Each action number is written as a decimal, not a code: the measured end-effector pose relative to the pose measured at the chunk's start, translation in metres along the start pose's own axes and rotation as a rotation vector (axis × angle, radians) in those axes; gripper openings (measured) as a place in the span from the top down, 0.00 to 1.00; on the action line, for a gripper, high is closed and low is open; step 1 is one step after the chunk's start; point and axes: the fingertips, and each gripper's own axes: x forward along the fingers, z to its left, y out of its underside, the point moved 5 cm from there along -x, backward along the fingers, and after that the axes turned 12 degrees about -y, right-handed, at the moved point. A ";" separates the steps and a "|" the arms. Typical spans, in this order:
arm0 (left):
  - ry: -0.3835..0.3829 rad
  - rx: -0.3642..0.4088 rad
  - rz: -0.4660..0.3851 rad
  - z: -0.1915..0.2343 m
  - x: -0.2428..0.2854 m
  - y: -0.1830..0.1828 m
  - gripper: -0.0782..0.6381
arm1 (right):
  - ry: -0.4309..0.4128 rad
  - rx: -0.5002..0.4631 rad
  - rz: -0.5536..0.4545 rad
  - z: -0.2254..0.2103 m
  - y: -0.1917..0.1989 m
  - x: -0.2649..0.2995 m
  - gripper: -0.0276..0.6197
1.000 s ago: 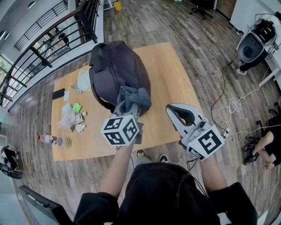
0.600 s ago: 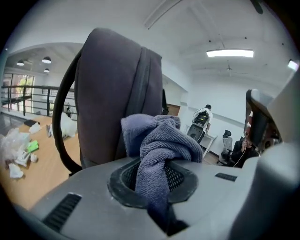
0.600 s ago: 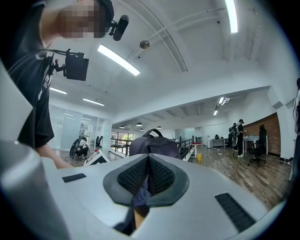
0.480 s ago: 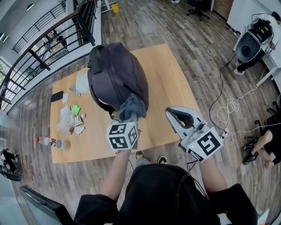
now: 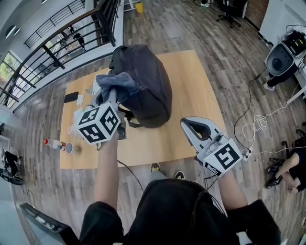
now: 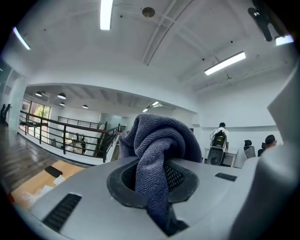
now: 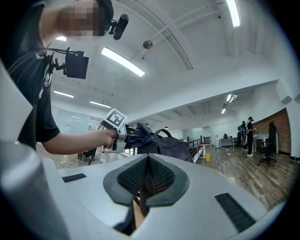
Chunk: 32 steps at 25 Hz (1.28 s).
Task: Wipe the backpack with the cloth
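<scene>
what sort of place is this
Probably an open-plan office or lab on an upper level: a black railing edges the wood-plank floor, an office chair stands at the back, and strip lights run across the ceiling.

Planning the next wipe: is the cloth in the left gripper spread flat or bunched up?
Bunched up. The cloth sits clamped in the left gripper as a folded wad, its folds heaped above the pads.

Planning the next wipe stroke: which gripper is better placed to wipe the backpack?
Left. The left gripper is shut on the cloth beside the backpack; the right gripper is shut, empty, off by the near edge of the table.
</scene>
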 end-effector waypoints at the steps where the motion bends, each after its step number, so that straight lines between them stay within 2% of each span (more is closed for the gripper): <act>1: 0.005 0.008 0.009 0.003 0.003 -0.003 0.83 | -0.006 0.002 -0.001 0.001 0.001 0.003 0.94; 4: 0.020 0.051 0.004 0.002 0.006 -0.008 0.83 | -0.023 0.012 -0.003 0.004 0.002 0.011 0.94; 8: 0.010 0.070 -0.003 0.005 0.019 -0.020 0.83 | -0.033 0.013 0.006 0.004 0.005 0.019 0.94; 11: 0.013 0.085 -0.023 0.003 0.013 -0.006 0.83 | -0.020 0.020 0.007 0.004 0.007 0.018 0.94; 16: 0.026 0.139 -0.056 -0.006 -0.031 0.042 0.83 | 0.008 0.038 0.035 -0.001 0.017 0.012 0.94; 19: 0.013 0.101 -0.042 -0.007 -0.036 0.069 0.83 | 0.018 0.047 0.044 0.001 0.023 0.012 0.94; 21: 0.008 0.070 0.015 -0.009 -0.036 0.098 0.83 | 0.016 0.053 0.060 0.004 0.027 0.014 0.94; 24: -0.004 0.064 0.175 -0.006 -0.027 0.165 0.83 | 0.009 0.071 0.090 0.009 0.034 0.015 0.94; 26: -0.015 0.055 0.249 0.002 -0.018 0.206 0.83 | 0.008 0.082 0.116 0.010 0.041 0.014 0.94; 29: -0.013 0.049 0.288 0.007 0.000 0.249 0.83 | 0.014 0.093 0.152 0.011 0.050 0.013 0.94; 32: -0.031 0.128 0.275 0.009 0.012 0.277 0.83 | 0.023 0.099 0.174 0.012 0.056 0.010 0.94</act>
